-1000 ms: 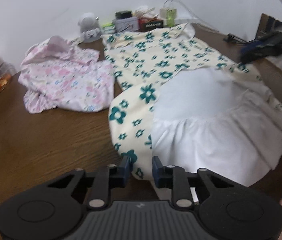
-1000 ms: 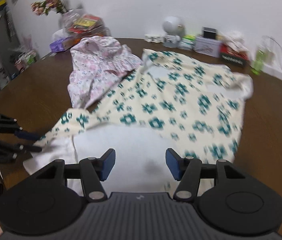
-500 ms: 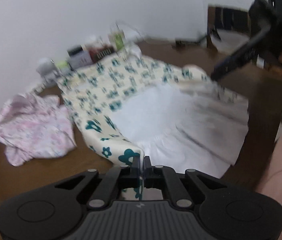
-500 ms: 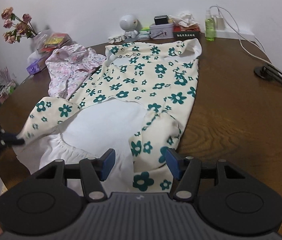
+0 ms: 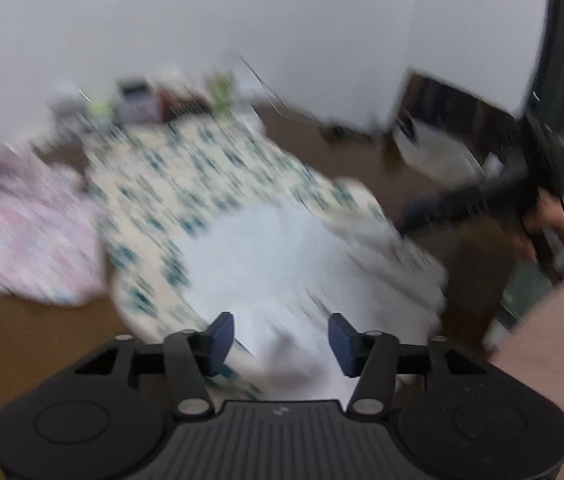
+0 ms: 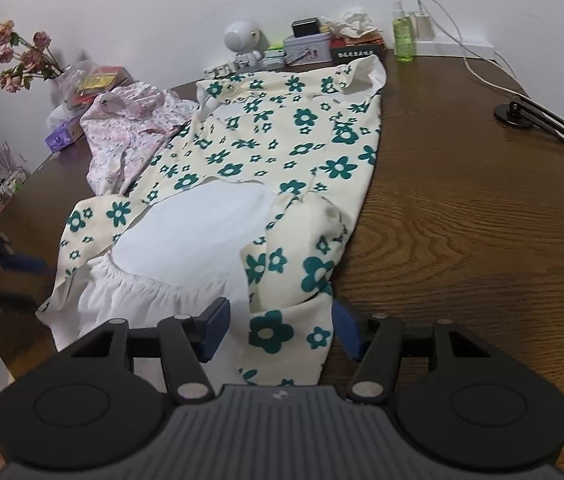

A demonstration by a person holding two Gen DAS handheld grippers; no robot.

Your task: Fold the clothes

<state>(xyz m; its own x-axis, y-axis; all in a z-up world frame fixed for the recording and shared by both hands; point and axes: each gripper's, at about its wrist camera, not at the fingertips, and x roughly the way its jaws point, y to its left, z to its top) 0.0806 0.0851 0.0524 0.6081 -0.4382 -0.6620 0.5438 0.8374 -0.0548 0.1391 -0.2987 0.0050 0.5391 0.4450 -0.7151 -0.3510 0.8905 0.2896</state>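
Cream cotton dress with teal flowers (image 6: 282,148) spread on my brown wooden table (image 6: 462,220).
My left gripper (image 5: 281,336) is opening, released; my right gripper (image 6: 281,330) gapes over the near hem, unclenched.

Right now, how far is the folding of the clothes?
Early stage. Done: both lower corners of the green-flower garment are turned up, showing the white lining. In hand: nothing; the left tool is opening with no cloth pinched, and the right tool is open over one corner. Left: further folds, and the pink garment, still crumpled.

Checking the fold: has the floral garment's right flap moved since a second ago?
Yes. The flap now lies folded inward over the white lining, off the table.
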